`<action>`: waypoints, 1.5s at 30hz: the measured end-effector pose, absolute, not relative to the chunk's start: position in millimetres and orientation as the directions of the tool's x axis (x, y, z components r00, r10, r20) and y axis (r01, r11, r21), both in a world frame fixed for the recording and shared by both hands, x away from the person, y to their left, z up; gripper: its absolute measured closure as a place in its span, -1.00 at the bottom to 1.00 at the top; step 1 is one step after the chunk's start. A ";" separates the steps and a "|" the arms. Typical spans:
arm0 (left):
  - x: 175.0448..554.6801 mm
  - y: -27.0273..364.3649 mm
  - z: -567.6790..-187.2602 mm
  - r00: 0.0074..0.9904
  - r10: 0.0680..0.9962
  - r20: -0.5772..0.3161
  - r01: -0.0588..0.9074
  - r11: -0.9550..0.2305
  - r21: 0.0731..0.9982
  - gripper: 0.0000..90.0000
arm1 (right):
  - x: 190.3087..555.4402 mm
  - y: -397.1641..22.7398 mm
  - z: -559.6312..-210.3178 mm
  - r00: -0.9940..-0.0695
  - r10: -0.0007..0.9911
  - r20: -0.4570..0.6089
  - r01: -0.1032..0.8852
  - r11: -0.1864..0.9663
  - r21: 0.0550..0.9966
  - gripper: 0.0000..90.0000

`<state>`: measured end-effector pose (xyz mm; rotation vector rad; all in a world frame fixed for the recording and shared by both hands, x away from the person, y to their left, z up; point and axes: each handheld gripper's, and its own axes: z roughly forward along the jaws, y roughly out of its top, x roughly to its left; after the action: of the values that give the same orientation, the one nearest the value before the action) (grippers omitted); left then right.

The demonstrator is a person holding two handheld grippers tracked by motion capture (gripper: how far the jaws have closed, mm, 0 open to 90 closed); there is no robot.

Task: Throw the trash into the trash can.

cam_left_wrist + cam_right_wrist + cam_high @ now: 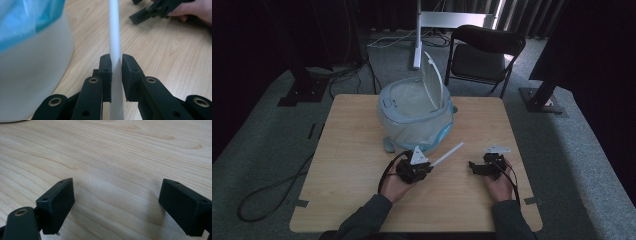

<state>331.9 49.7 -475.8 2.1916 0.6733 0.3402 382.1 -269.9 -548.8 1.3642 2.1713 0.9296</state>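
At the wooden table (362,200), you are holding a thin white rod (448,154) in your left gripper (426,170), its jaws closed on the rod's near end while the far end is pointing out over the bare wood between the bin (414,117) and your right gripper (473,167). The rod is looking light and stiff, a smooth plastic stick that is likely to slip or swivel if the squeeze is loose; gripped this close to one end, it is probably wanting to droop at the tip, so a hold nearer the middle would be steadying it better.

Your right gripper is resting low over the table, jaws standing wide apart with nothing between them.

The high view is giving you the layout: the lined bin with its lid (434,80) tipped up, and both hands below it. The left gripper view is showing what that one cannot, the rod (115,37) pinched squarely between the pads (106,72), the bin's white wall (32,82) close beside it, and the other gripper (155,11) farther off. The right gripper view is showing bare wood grain (120,157) between its open jaws.
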 end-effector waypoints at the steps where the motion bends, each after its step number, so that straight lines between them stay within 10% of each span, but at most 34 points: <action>1: 331.7 49.6 -474.1 0.823 0.567 0.017 0.352 -0.534 0.769 0.75 | 382.1 -270.0 -548.8 -0.437 0.900 0.006 0.626 0.299 0.721 -0.73; 45: 318.9 79.8 -400.3 0.817 0.576 0.027 0.248 -0.393 0.886 0.75 | 382.1 -270.0 -548.8 -0.437 0.899 0.006 0.625 0.299 0.721 -0.73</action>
<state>318.9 79.8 -400.3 1.9858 0.6121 0.4070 382.1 -270.0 -548.8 1.3634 2.1721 0.9294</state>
